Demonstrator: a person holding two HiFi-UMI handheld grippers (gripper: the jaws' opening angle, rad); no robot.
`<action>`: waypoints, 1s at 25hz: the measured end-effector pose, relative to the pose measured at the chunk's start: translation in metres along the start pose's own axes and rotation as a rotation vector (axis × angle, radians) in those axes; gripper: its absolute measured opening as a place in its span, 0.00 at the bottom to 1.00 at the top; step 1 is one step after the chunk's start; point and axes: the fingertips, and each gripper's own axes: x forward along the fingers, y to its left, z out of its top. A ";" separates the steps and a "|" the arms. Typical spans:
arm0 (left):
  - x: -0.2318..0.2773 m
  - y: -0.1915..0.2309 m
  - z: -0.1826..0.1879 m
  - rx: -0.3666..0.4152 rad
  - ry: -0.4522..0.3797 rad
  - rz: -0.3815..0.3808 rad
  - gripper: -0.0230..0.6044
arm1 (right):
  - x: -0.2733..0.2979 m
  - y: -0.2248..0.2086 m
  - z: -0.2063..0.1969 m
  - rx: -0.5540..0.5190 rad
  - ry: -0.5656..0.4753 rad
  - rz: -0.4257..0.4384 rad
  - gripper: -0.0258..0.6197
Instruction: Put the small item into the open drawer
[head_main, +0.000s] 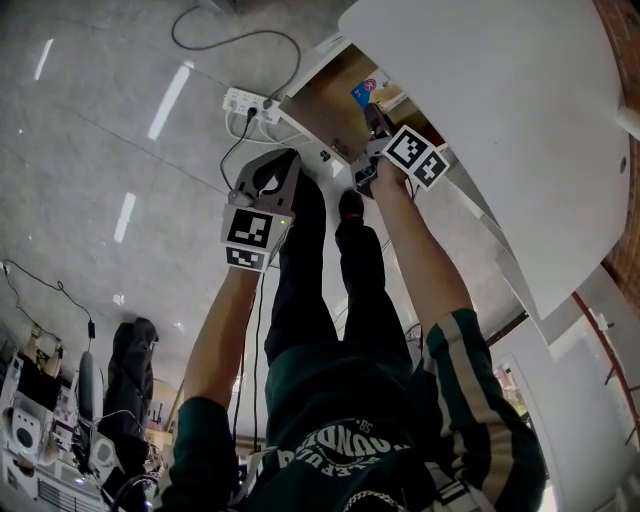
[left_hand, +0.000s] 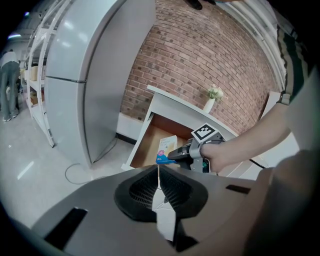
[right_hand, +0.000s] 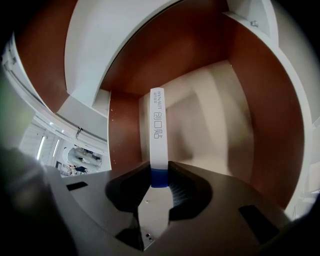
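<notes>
The small item is a flat white box with a blue end (right_hand: 158, 131). My right gripper (right_hand: 159, 181) is shut on its blue end, seen edge-on. In the head view the right gripper (head_main: 373, 112) holds the box (head_main: 362, 92) over the open drawer (head_main: 322, 100), whose inside is brown wood. The left gripper view shows that box (left_hand: 167, 148) hanging just above the drawer (left_hand: 146, 145). My left gripper (left_hand: 159, 172) is shut with nothing in it. It hangs left of the drawer, above the floor (head_main: 268, 172).
A white power strip (head_main: 250, 103) with cables lies on the floor beside the drawer's left corner. The white cabinet top (head_main: 500, 120) overhangs the drawer and carries a small vase (left_hand: 214, 95). A tall grey fridge (left_hand: 95, 75) stands left, against a brick wall (left_hand: 200, 60).
</notes>
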 end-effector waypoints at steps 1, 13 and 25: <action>0.000 0.001 -0.001 -0.003 0.001 0.001 0.08 | 0.002 0.000 -0.002 -0.015 0.016 -0.005 0.21; 0.001 0.015 -0.008 -0.025 0.017 0.015 0.08 | 0.019 -0.009 -0.017 -0.161 0.140 -0.072 0.21; 0.008 0.012 -0.006 -0.048 0.032 0.010 0.08 | 0.020 -0.018 -0.008 -0.196 0.131 -0.116 0.27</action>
